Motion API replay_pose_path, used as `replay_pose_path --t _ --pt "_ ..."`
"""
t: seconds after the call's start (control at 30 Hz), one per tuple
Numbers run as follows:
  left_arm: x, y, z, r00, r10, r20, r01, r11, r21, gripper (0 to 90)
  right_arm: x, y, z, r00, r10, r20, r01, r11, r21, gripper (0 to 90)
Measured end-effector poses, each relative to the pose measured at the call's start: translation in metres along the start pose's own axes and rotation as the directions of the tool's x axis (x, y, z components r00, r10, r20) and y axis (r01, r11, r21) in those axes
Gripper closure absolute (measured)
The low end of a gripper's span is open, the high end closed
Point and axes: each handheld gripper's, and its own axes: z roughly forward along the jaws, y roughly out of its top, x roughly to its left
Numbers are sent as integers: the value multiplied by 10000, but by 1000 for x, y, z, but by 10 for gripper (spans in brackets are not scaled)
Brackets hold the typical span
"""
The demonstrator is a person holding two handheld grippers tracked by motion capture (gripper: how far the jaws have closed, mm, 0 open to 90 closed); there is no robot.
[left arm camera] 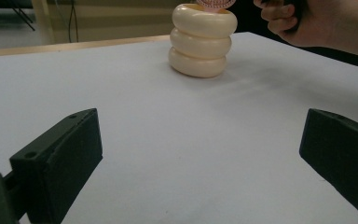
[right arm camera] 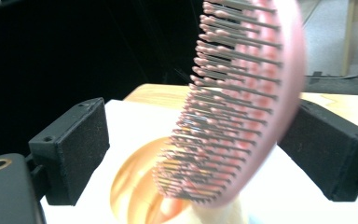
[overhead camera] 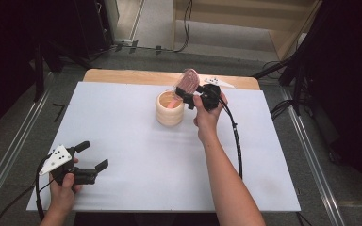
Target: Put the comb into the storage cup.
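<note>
- A white sheet covers a wooden table; grey floor, dark stands and loose cables surround it, and a light wooden step lies beyond the far edge.
- A cream holder, shaped like 3 stacked rings, stands upright on the sheet, a little right of centre and toward the far side.
- A pink hairbrush stands in the holder with its handle down inside and its bristled head sticking up past the rim, tilted toward the right.
- The right gripper hovers at the holder's right rim, held by a hand that reaches in from the near right. In the right gripper view its 2 jaws stand wide apart on either side of the brush head; the left jaw is clear of the bristles, and the brush's back lies close against the right jaw. Whether they touch cannot be told.
- The left gripper rests at the near left corner of the sheet, well apart from the holder, its jaws spread wide with only bare sheet between them.
</note>
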Motion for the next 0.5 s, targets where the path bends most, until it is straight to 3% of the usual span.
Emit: replay_pose_path --t 0.07,0.5 --pt "0 0 0 10000 49 -18 -49 10000 59 0 -1 0 -4 9994 -186 -279 189 9998 116 0" --pt "-1 0 0 10000 62 -29 -61 9999 95 0 -2 -3 -29 9955 -938 -161 942 9952 280 0"
